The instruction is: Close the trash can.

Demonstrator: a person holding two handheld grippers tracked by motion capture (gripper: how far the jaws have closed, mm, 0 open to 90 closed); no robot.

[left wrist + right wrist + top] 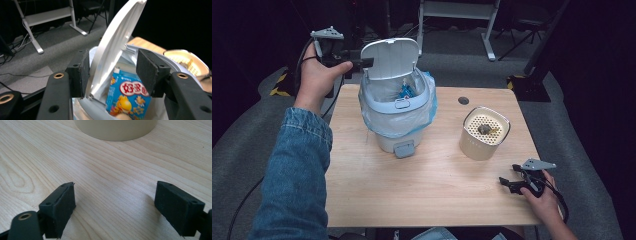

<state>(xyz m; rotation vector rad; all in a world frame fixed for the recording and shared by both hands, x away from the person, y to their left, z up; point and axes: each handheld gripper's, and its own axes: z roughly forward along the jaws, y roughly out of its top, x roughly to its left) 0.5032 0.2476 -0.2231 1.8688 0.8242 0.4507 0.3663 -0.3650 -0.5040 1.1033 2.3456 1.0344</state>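
A small white and pale-blue bin (398, 107) with a clear liner stands at the back left of the wooden table (432, 190). Its lid (390, 57) is raised upright. My left gripper (364, 63) reaches the lid's left edge from behind. In the left gripper view the left gripper (111, 72) is open, its jaws straddling the lid (117, 37), which lies close to the left pad. A blue snack carton (127, 100) sits inside the bin. My right gripper (510, 175) rests low at the front right, and the right gripper (115, 202) is open over bare wood.
A beige cup with a perforated top (484, 132) holding a small dark object stands right of the bin, its base (115, 130) just ahead of the right gripper. A grommet hole (463, 100) lies near the table's back edge. A desk frame (489, 40) stands beyond.
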